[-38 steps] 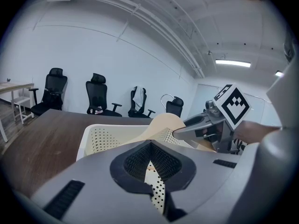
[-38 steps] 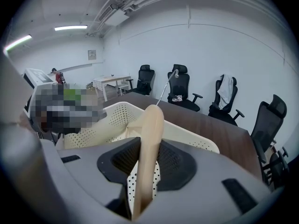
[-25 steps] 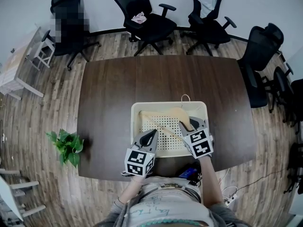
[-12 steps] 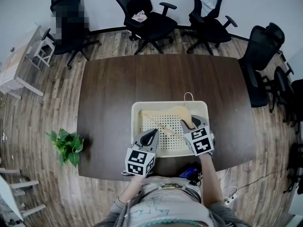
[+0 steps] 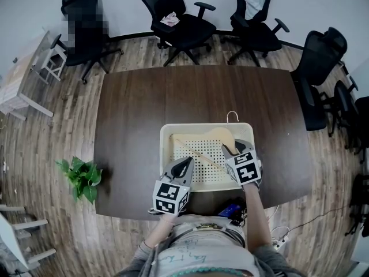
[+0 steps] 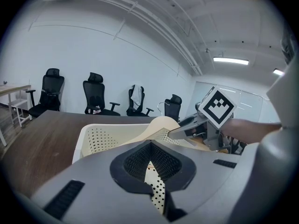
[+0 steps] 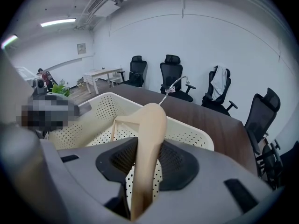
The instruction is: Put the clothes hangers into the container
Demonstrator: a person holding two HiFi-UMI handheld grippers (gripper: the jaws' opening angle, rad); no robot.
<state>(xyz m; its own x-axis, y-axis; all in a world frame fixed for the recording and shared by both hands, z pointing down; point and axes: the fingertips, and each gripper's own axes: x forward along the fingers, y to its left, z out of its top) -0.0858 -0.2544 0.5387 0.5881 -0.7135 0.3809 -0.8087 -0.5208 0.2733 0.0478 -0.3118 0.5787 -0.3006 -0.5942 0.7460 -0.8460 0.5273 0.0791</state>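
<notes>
A cream perforated basket (image 5: 167,154) stands on the near part of the dark table. A pale wooden hanger (image 5: 219,136) lies slanted inside it, its wire hook (image 5: 232,115) poking over the far rim. My right gripper (image 5: 229,149) is at the basket's right side. One arm of the hanger (image 7: 149,139) runs between its jaws, which have just been opening a little; both pads still lie against the wood. My left gripper (image 5: 185,161) hangs over the near rim, shut, with nothing in it. The left gripper view shows the hanger (image 6: 161,123) rising above the basket's rim (image 6: 93,139).
The table (image 5: 144,108) stretches bare beyond the basket. Black office chairs (image 5: 179,22) ring its far and right sides. A potted plant (image 5: 81,178) sits on the floor at the left. A small blue object (image 5: 230,211) lies at the table's near edge.
The right gripper has shifted slightly right and toward me. The hanger's hook has slid a little right and further over the far rim. The left gripper has not moved.
</notes>
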